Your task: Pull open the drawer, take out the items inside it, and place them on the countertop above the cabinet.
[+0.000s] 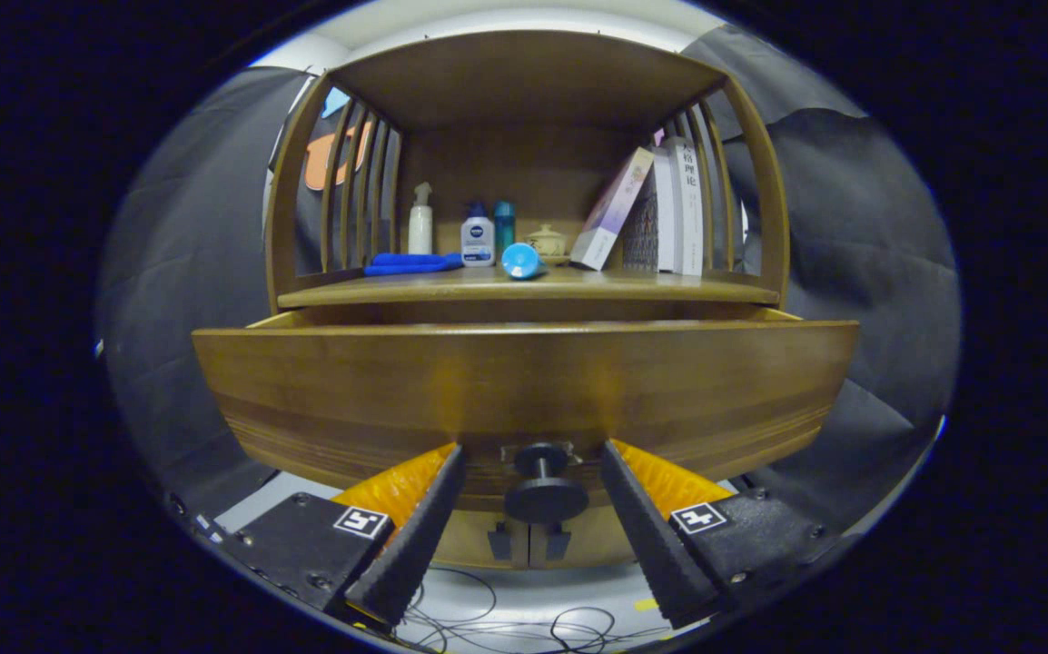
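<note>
Cabinet drawer (pixel 524 381) ajar; tool (pixel 531 450) fingers straddle knob (pixel 544 495).

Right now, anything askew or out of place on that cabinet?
Two things. A blue cylinder lies on its side on the countertop, while the bottles behind it stand upright. One book leans tilted against the upright books. The drawer is pulled out; the gripper is open, fingers either side of the knob.
</note>
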`<state>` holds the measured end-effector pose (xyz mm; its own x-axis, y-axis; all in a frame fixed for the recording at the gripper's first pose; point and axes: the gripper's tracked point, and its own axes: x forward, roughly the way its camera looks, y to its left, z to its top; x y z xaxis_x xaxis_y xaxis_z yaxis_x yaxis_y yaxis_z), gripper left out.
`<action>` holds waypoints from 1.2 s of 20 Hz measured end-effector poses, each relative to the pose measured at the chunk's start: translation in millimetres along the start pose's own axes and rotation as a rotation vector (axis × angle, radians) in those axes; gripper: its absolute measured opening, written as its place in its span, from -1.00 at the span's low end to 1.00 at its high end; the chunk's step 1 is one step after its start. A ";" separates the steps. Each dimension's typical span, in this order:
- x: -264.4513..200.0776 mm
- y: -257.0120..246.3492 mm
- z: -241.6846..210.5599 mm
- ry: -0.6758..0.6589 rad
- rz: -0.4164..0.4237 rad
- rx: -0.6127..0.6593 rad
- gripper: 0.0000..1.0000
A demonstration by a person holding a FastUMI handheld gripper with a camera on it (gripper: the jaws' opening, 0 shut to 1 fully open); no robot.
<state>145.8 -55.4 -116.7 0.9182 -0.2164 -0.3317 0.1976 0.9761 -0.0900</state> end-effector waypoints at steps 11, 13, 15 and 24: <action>51.2 0.3 14.1 0.030 -0.021 -0.052 0.97; 59.0 0.1 17.1 0.037 -0.022 -0.048 0.97; 67.0 0.8 19.9 0.040 -0.027 -0.048 0.96; 89.6 3.5 25.3 0.053 -0.038 -0.046 0.96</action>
<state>237.5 -70.9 -122.9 0.8908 -0.2547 -0.3762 0.2145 0.9657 -0.1460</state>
